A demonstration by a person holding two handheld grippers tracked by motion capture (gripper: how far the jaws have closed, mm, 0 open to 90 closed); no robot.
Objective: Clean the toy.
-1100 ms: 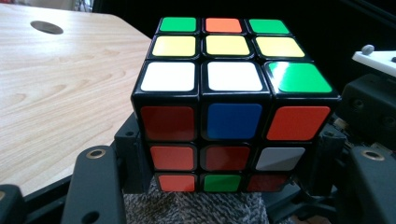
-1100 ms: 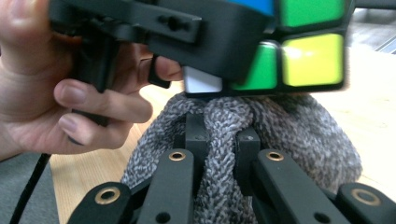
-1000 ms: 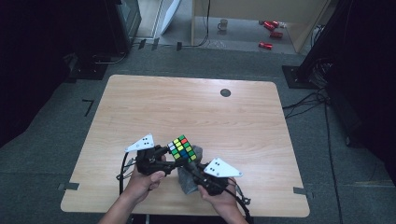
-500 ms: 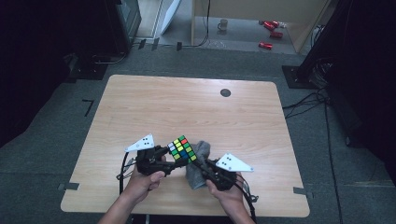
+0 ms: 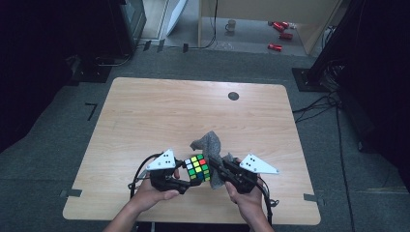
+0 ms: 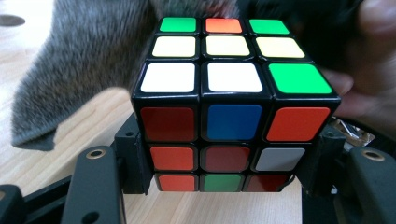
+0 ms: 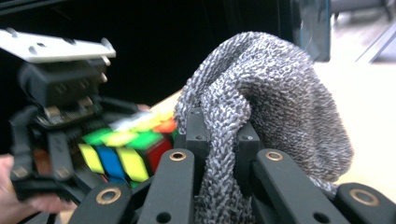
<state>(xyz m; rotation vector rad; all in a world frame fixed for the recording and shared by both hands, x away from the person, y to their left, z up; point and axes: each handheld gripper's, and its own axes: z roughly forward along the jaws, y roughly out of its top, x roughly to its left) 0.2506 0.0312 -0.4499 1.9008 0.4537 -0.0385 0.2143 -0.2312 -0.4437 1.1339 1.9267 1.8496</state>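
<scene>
In the high view, a scrambled puzzle cube (image 5: pixel 197 168) is seen clamped between the jaws of the left gripper (image 5: pixel 186 175), raised off the wooden table (image 5: pixel 193 111) near its front edge. In the left gripper view the cube (image 6: pixel 231 100) is gripped at its lower sides by the two black jaws, with three faces exposed above them.

The right gripper (image 5: pixel 217 166) lies just to the cube's 3 o'clock side in the high view, its jaws pinched shut on a grey knitted cloth (image 5: pixel 211 147). In the right gripper view the cloth (image 7: pixel 266 98) is seen bunched between the closed jaws and bulging above them, while the cube (image 7: pixel 126 144) and the left gripper (image 7: pixel 100 168) appear at about 9 o'clock, close by. In the left gripper view the cloth (image 6: pixel 88 56) is draped behind the cube from 10 to 12 o'clock, seemingly against the cube's far face, though actual contact cannot be told.

As for room, both grippers are held close to the table's front edge at 6 o'clock in the high view, with the person's forearms crossing it. A wide stretch of bare tabletop is left open toward 12 o'clock, broken only by a small dark round grommet (image 5: pixel 233 95) near the far edge. Bare wood is also left toward 9 and 3 o'clock before the side edges are reached. Beyond the table, a grey floor (image 5: pixel 58 145) surrounds it.
</scene>
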